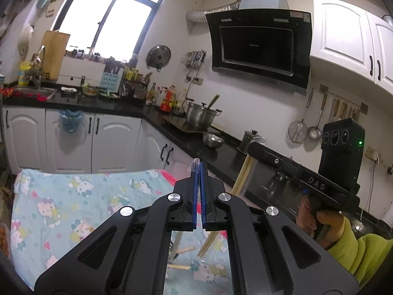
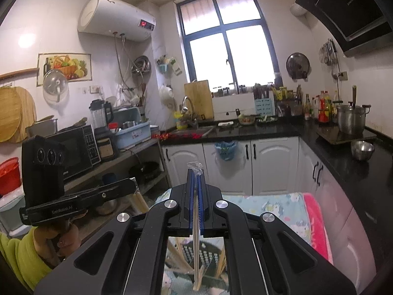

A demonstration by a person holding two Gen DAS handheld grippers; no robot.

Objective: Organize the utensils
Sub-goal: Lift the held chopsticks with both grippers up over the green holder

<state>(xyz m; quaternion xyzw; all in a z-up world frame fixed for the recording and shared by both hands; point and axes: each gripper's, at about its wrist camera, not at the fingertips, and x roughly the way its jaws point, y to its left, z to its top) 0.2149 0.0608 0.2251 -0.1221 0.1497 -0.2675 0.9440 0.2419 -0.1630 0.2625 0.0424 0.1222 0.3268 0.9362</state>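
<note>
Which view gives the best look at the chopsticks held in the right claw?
The left wrist view: it shows the right claw side-on with the chopsticks hanging below it. The right wrist view shows them only edge-on between its blue pads, reaching down out of frame.

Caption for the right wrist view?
Right gripper shut on wooden chopsticks above the patterned cloth, facing the kitchen window.

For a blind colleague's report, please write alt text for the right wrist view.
The right gripper is shut on a pair of chopsticks, raised above a table with a cartoon cloth. At the left, a hand holds the left gripper, also with chopsticks. Behind are a kitchen counter and window.
</note>
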